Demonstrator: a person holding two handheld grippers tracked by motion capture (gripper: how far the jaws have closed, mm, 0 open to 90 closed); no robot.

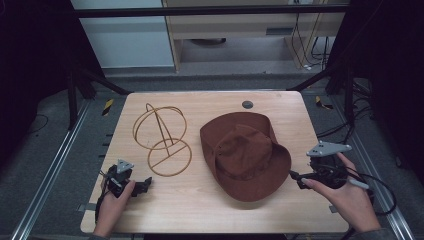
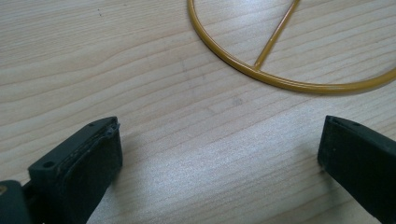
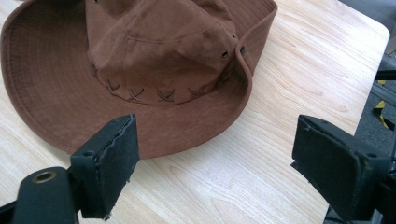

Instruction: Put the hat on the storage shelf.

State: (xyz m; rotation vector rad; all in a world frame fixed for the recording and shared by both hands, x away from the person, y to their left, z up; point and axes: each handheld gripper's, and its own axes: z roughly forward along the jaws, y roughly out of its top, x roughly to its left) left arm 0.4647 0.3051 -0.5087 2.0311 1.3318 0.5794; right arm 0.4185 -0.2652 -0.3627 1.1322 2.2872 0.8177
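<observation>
A brown wide-brimmed hat [image 1: 245, 155] lies crown up on the right half of the wooden table [image 1: 210, 210]. Left of it stands a gold wire hat stand [image 1: 162, 137] with a round base ring and a ball-shaped wire top. My left gripper [image 1: 145, 184] rests near the table's front left, open, just short of the stand's base ring [image 2: 280, 81]. My right gripper [image 1: 296, 179] is open beside the hat's right brim [image 3: 196, 135], not touching it. Stitching runs round the crown of the hat [image 3: 154, 46].
A small dark round disc [image 1: 247, 104] sits near the table's far edge. Black frame bars [image 1: 95, 80] stand at both far corners, and cables [image 1: 325, 50] lie on the floor beyond. Bare wood lies between the hat and the front edge.
</observation>
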